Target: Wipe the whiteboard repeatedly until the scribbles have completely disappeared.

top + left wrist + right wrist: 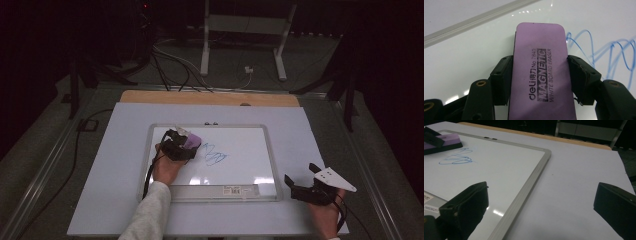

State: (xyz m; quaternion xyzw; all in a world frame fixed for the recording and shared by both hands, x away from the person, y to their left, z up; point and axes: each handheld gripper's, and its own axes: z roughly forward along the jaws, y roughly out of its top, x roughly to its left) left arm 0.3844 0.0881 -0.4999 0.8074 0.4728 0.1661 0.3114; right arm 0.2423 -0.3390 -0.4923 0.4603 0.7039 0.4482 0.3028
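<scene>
A purple whiteboard eraser with black print is clamped between the black jaws of my left gripper, which is shut on its long sides. In the high view that left gripper holds the eraser over the left part of the whiteboard, just left of a blue scribble. The scribble lies to the right of the eraser in the left gripper view. My right gripper rests at the table's front right, off the board, open with nothing between its jaws. From there the eraser and scribble lie far left.
The whiteboard's grey frame runs between my right gripper and the board face. A label strip sits on the board's near edge. The white table sheet surrounds the board. Cables and a stand's legs lie on the floor beyond.
</scene>
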